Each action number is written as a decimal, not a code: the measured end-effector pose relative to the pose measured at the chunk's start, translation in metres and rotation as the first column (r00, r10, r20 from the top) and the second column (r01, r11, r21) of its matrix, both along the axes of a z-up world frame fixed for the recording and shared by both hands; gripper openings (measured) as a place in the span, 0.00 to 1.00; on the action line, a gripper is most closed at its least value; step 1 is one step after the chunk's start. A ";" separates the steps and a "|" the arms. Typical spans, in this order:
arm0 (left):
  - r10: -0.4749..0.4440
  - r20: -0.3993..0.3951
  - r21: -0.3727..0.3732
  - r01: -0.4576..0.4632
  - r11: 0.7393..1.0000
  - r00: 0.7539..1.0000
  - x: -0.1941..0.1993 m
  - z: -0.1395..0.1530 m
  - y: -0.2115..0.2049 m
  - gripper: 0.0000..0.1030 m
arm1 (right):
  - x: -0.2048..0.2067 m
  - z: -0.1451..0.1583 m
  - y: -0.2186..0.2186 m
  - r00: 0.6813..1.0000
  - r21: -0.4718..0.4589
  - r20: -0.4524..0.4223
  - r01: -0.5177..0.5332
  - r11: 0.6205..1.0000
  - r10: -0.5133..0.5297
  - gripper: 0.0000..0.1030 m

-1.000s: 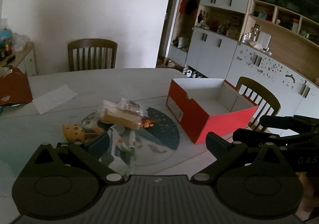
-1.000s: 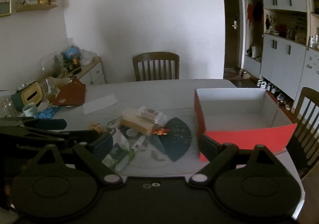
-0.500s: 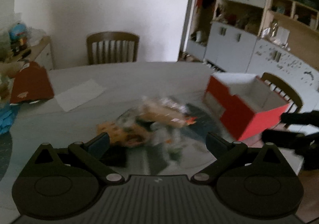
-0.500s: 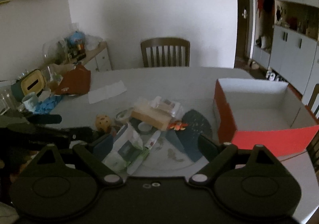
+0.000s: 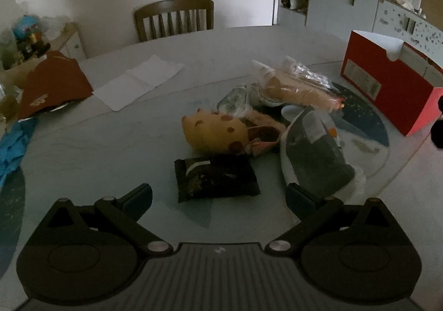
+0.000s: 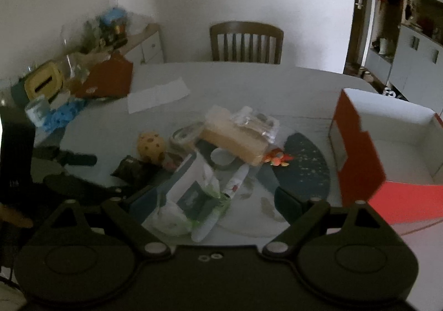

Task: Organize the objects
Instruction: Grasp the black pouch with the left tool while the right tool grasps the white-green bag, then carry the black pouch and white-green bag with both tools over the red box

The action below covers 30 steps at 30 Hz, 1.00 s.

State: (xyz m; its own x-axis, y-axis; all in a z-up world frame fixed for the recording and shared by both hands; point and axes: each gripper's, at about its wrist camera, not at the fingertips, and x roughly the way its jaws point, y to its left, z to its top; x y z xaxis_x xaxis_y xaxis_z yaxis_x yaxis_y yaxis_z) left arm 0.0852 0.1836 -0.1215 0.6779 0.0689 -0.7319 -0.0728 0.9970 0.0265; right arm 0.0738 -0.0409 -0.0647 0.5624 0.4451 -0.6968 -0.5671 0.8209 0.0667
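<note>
Left hand-held gripper (image 5: 218, 194) released — a black snack packet (image 5: 217, 178) lies between its fingers; right hand-held gripper (image 6: 213, 200) released, over a white pouch (image 6: 191, 197).

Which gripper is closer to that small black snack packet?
Left. The left gripper hangs open right over the black snack packet. The right gripper is open further right, above a white-green pouch.

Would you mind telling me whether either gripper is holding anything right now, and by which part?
Nothing is held. The left gripper is open above the black snack packet; the right gripper is open over the white-green plastic pouch.
</note>
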 end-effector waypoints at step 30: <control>-0.044 -0.046 -0.019 0.043 0.999 0.998 0.036 -0.033 0.015 0.73 | 0.025 -0.054 0.073 0.986 -0.147 -0.104 -0.148 0.978 0.134 0.50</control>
